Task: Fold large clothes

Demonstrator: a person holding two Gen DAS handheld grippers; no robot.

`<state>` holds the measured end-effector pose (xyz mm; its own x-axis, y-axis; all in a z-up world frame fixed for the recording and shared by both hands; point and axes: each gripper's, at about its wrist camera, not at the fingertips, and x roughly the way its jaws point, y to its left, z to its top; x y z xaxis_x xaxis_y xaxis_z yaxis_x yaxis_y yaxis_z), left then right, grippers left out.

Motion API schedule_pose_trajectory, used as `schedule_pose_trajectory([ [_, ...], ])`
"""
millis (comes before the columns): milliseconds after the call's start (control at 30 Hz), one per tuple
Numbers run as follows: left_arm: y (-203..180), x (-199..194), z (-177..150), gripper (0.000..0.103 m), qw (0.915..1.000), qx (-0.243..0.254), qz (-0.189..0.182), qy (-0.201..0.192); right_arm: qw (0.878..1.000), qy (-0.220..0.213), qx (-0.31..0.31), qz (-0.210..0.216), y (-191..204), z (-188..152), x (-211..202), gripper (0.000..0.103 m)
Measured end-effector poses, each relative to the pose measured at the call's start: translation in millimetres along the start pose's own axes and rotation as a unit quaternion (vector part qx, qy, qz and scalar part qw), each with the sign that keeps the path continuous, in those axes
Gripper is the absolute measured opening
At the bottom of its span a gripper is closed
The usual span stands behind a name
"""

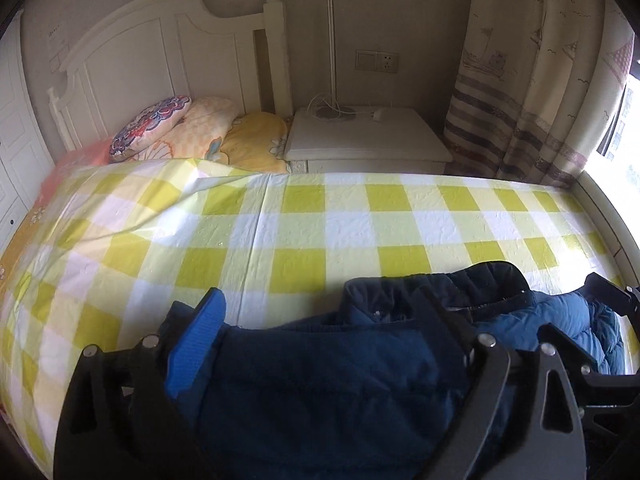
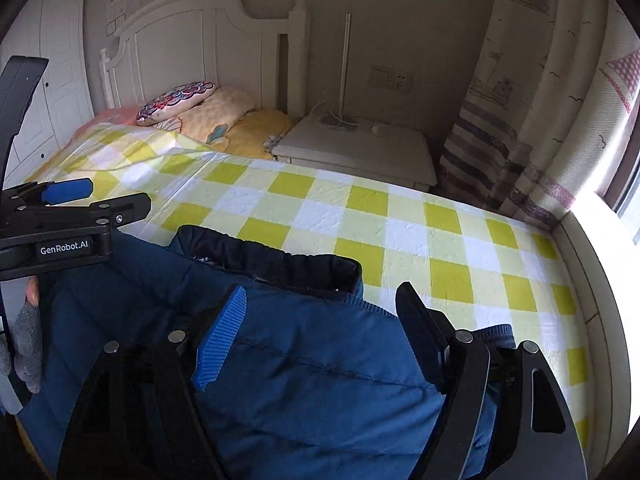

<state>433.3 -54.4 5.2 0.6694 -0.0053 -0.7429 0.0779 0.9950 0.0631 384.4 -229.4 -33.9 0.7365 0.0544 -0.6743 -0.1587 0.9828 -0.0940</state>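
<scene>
A blue padded jacket (image 1: 320, 384) lies on the near side of a bed with a yellow and white checked sheet (image 1: 304, 216). My left gripper (image 1: 320, 320) stands open over the jacket, its blue pad left of the dark fabric and touching nothing. In the right wrist view the jacket (image 2: 320, 384) shows a dark ribbed edge (image 2: 272, 260) toward the bed's middle. My right gripper (image 2: 320, 332) is open above the lighter blue quilted part, fingers wide apart. My left gripper (image 2: 112, 198) shows at the left there, held by a grey-gloved hand (image 2: 28, 344).
Pillows (image 1: 172, 128) are stacked at the white headboard (image 1: 160, 52) on the far left. A white nightstand (image 1: 368, 136) with a lamp pole stands beyond the bed. A patterned curtain (image 1: 532, 80) and a bright window are at the right, and a white wardrobe (image 2: 52, 80) at the left.
</scene>
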Motion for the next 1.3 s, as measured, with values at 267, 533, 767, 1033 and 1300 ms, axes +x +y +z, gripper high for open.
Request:
schedule_pose_trajectory([
  [267, 5, 67, -36, 0.095, 0.9984, -0.021, 0.006, 0.053, 0.998, 0.057, 0.018, 0.015, 0, -24, 54, 0.071],
  [533, 5, 64, -38, 0.095, 0.9988, -0.022, 0.005, 0.043, 0.999, 0.046, 0.012, 0.007, 5, -27, 52, 0.072],
  [767, 5, 66, -37, 0.096, 0.9987, -0.025, 0.000, 0.044, 0.999, 0.041, 0.014, 0.007, 4, -28, 51, 0.072],
  [1033, 41, 50, -27, 0.096, 0.9965, -0.049, -0.042, 0.053, 0.998, 0.045, 0.044, 0.008, -32, -22, 28, 0.074],
  [1300, 112, 58, -38, 0.094, 0.9867, -0.117, -0.094, 0.063, 0.979, 0.031, 0.197, 0.038, -146, -82, 22, 0.079],
])
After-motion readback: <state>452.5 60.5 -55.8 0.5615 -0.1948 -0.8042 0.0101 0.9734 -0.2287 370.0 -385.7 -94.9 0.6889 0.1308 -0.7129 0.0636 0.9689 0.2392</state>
